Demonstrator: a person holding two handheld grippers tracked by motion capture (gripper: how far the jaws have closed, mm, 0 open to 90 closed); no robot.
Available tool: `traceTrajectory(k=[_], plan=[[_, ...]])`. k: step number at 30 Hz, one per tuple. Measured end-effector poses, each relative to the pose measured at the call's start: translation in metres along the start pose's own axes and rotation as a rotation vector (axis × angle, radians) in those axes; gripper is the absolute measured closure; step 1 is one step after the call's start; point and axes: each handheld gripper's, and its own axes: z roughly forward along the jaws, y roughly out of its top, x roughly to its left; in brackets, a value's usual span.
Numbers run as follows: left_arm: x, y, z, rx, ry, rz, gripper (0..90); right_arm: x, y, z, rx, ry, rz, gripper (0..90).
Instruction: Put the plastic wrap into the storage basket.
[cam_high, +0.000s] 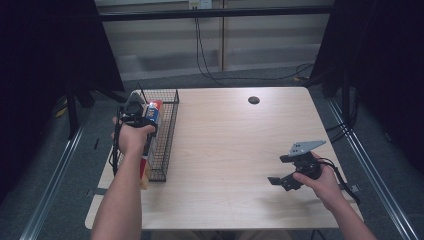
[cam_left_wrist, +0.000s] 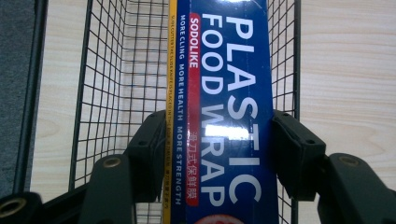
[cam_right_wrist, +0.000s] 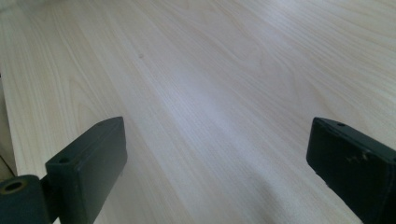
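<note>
Blue plastic-wrap box (cam_left_wrist: 224, 112): clamped by left gripper (cam_left_wrist: 219, 154) over wire basket (cam_left_wrist: 112, 70), far left, for stowing. Right gripper (cam_right_wrist: 217, 158): jaws wide, idle near right.

the right gripper (cam_right_wrist: 219, 163) has its two black jaws wide apart over the bare, light wood table (cam_right_wrist: 210, 70).

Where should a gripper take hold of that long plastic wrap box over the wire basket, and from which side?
Probably across its narrow width near one end, coming from above, much as the left gripper holds it now. The plastic wrap box is long and slim with flat side faces, so the pads sit flush. It lies along the wire basket, whose walls block a sideways approach.
</note>
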Motion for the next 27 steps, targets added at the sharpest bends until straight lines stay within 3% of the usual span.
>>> traceTrajectory(k=[7, 11, 19, 27], plan=[[0.001, 0.000, 0.004, 0.002, 0.000, -0.030, 42.7, 0.000, 0.000, 0.000, 0.001, 0.002, 0.000, 4.8], [0.003, 0.001, 0.005, 0.009, 0.013, -0.013, 42.6, 0.000, 0.000, 0.000, 0.000, -0.001, 0.000, 4.8], [0.003, 0.000, 0.010, 0.014, 0.005, -0.039, 42.5, 0.000, 0.000, 0.000, 0.003, 0.001, 0.003, 4.8], [0.004, 0.001, 0.013, 0.022, 0.002, -0.036, 42.4, 0.000, -0.001, 0.001, 0.004, 0.002, 0.000, 4.8]])
